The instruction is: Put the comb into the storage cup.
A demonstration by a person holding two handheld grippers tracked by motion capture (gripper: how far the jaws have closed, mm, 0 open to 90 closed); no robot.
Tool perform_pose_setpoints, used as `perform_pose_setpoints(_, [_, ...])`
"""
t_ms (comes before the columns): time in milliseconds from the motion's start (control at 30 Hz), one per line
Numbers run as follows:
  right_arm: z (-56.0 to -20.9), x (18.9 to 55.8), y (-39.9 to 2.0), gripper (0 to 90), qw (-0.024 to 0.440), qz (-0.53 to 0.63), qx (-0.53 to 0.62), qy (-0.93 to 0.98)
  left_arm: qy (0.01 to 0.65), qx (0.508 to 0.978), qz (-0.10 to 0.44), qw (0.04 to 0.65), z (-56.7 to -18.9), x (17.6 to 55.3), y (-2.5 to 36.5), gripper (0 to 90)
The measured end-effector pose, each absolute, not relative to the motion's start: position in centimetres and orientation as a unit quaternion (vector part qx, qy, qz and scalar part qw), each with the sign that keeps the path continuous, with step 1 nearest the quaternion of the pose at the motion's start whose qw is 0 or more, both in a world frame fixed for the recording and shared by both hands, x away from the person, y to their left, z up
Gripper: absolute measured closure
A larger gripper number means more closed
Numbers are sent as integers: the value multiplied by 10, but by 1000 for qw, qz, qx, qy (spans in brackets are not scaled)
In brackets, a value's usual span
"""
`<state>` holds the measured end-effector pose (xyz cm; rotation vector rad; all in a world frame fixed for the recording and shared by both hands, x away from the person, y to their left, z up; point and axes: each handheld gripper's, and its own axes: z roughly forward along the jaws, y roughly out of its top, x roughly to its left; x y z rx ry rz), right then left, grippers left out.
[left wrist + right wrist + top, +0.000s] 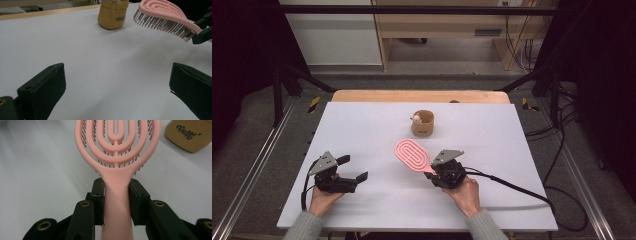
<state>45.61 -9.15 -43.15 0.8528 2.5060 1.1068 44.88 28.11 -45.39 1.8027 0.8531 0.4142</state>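
Black fingers of the right gripper (pixel 117 202) clamp both sides of a pink hairbrush (pixel 117 157) handle, holding it clear of the white surface (pixel 362 130) with bristles facing down and its oval head angled toward the far left. At the near left, the left gripper (pixel 352 169) rests low, its fingers spread wide with nothing between them. Farther back, a tan pouch (pixel 423 123) stands upright near the middle.

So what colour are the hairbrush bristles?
Dark grey-brown bristles under the pink hairbrush; the left gripper view shows them best.
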Motion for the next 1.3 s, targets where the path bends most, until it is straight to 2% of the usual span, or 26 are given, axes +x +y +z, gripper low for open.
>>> perform_pose_setpoints(1300, [-419, 447, -96, 695, 156, 444, 270, 840, 354, 734, 152, 559, -422, 438, 246, 6])
